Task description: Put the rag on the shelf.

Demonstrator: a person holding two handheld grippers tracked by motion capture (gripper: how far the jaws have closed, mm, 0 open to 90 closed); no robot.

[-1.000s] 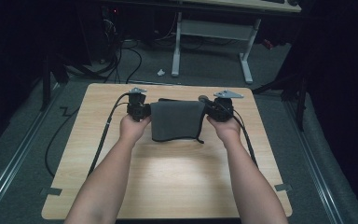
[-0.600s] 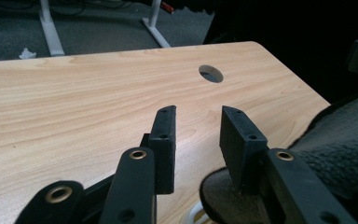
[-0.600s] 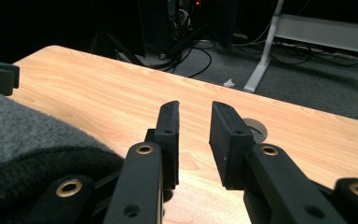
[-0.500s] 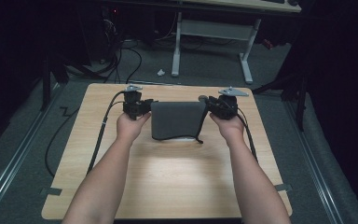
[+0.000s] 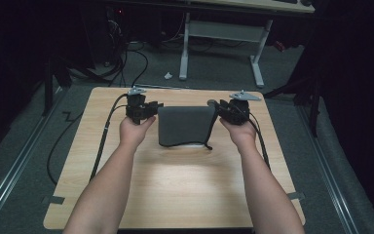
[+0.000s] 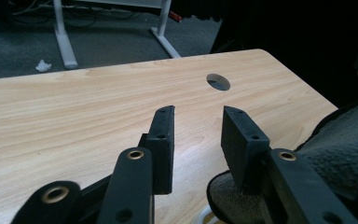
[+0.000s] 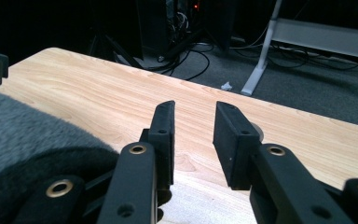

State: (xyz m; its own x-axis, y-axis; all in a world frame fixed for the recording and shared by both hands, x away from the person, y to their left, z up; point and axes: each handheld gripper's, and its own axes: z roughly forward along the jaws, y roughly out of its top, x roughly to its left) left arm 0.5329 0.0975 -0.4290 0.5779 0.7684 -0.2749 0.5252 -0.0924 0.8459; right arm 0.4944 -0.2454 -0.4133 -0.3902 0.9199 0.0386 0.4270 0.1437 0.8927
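A folded grey cloth [image 5: 184, 126] lies flat on the wooden table [image 5: 175, 195], with a dark cord hanging at its near edge. My left gripper [image 5: 156, 106] sits at the cloth's far left corner and my right gripper [image 5: 218, 106] at its far right corner. In the left gripper view the left gripper [image 6: 196, 126] is open over bare wood, with the cloth [image 6: 340, 140] just to the right of the jaws. In the right gripper view the right gripper [image 7: 193, 121] is open too, and the cloth [image 7: 23, 135] bulges at the left. Neither gripper holds anything.
A round hole [image 6: 218, 81] pierces the tabletop ahead of the left gripper. Black cables [image 5: 104, 141] trail from the grippers across the table. Beyond the far edge are a white desk frame [image 5: 219, 34], loose cables and a scrap of paper [image 5: 167, 75] on the floor.
Both hands have shifted slightly outward and toward the far edge. The cloth lies where it was.
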